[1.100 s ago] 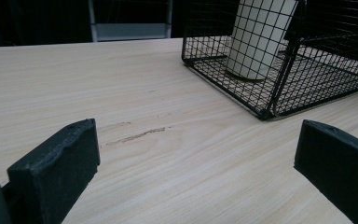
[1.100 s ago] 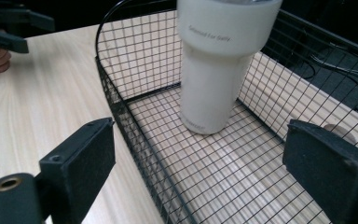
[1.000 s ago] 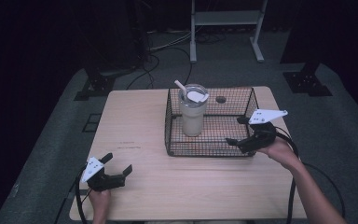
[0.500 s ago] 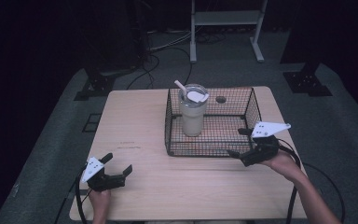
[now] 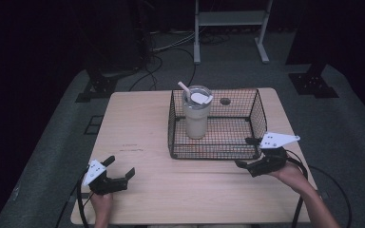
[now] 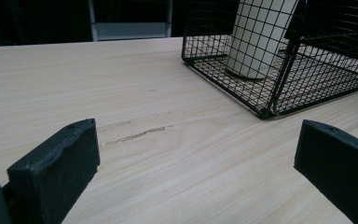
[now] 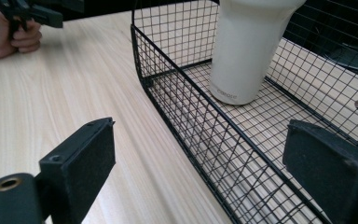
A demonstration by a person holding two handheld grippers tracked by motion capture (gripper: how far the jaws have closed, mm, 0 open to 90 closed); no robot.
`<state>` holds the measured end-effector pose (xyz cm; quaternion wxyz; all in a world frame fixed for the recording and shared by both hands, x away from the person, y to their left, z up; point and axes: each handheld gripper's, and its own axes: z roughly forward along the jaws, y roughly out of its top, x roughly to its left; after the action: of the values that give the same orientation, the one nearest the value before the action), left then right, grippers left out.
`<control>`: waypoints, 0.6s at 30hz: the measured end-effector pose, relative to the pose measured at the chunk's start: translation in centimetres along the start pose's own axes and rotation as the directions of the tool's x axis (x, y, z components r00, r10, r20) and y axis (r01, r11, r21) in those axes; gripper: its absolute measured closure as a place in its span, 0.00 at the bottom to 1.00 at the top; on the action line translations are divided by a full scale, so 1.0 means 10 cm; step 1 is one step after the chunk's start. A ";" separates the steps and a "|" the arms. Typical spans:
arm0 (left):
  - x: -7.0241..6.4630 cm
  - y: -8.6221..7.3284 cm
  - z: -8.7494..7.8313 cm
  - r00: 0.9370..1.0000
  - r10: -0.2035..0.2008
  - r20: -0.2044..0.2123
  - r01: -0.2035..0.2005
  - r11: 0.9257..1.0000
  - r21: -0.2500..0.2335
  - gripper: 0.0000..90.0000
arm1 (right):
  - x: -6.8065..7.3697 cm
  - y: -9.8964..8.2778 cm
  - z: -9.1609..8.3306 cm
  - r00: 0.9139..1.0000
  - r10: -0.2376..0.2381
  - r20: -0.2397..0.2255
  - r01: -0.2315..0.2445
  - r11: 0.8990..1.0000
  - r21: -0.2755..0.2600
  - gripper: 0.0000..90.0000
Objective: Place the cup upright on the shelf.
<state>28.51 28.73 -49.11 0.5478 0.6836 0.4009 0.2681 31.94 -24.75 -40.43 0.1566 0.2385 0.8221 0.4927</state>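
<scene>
Right now a black wire basket (image 5: 215, 124) sits on the wooden table (image 5: 147, 123), and a cream tumbler (image 5: 196, 118) with a lid and straw stands upright inside it, toward the basket's left wall. The right gripper (image 5: 250, 153) hovers just beside the basket's near right corner, its jaws spread wide and holding nothing; in the right gripper view they straddle the basket's near wall. The left gripper (image 5: 120, 166) rests well apart from the basket, off its near left corner, jaws also wide open and empty over bare wood.
</scene>
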 end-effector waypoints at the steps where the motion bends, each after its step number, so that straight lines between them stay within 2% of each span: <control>1: 0.00 0.00 0.00 1.000 0.001 0.000 -0.001 1.000 0.000 0.00 | 0.00 -0.01 -0.01 1.000 -0.001 -0.002 0.001 1.000 -0.003 0.10; 18: 0.00 0.00 0.00 1.000 0.001 -0.001 -0.001 1.000 0.001 0.00 | 0.08 -0.26 -0.09 1.000 0.016 0.002 -0.016 1.000 0.002 0.10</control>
<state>28.49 28.71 -49.11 0.5469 0.6841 0.4010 0.2686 30.26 -26.01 -42.35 0.1531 0.2457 0.8206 0.4927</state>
